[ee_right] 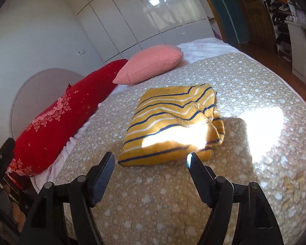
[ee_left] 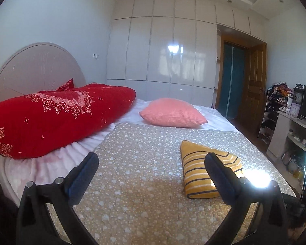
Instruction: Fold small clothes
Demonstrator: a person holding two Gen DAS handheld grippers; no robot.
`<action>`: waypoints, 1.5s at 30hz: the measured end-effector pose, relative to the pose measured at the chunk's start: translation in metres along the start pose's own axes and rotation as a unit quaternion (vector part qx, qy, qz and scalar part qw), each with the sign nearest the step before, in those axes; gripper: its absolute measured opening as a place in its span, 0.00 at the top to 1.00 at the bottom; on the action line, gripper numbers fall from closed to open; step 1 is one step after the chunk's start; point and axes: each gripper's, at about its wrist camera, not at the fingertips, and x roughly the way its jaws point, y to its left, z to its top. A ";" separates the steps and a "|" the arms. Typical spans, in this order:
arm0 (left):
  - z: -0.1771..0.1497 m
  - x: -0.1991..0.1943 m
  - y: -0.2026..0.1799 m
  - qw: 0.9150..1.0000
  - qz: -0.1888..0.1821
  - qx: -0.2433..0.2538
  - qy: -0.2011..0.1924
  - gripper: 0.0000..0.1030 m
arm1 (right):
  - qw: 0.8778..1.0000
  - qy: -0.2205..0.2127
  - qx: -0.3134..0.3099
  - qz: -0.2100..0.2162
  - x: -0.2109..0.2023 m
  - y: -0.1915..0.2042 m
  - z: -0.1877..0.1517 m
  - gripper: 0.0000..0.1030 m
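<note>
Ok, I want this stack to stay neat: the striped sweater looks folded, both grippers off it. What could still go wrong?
1. The sweater's right edge bunches up loosely, so the fold may spring open.
2. The right gripper hangs open just short of its near edge; a careless move could snag it.
3. Sun glare washes out part of the sweater and the bedspread, which may hide wrinkles.

Glossy white wardrobe (ee_left: 163,47) spanning far wall beyond bed (ee_left: 132,183); rounded headboard (ee_left: 30,65) at left edge; wooden door (ee_left: 253,81) right; cluttered shelves (ee_left: 275,106); bright sunlight patch (ee_right: 263,126) across beige bedspread.
</note>
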 end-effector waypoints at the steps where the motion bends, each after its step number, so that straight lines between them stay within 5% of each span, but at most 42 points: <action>1: -0.001 -0.008 0.000 1.000 -0.003 0.001 -0.002 0.00 | 1.000 -0.007 -0.006 -0.006 -0.009 0.004 -0.008 0.23; 9: -0.023 -0.019 0.019 0.997 -0.020 -0.023 0.070 0.00 | 1.000 0.002 -0.024 -0.018 -0.038 0.030 -0.041 0.20; 20: -0.042 -0.021 0.078 0.990 0.001 -0.097 0.100 0.00 | 0.996 0.032 -0.072 -0.030 -0.028 0.078 -0.047 0.18; 27: -0.058 -0.006 0.133 0.977 0.020 -0.168 0.130 0.00 | 0.992 0.051 -0.099 -0.051 -0.007 0.113 -0.053 0.18; 45: -0.084 0.008 0.211 0.957 0.035 -0.253 0.136 0.00 | 0.982 0.045 -0.159 -0.089 0.024 0.184 -0.044 0.18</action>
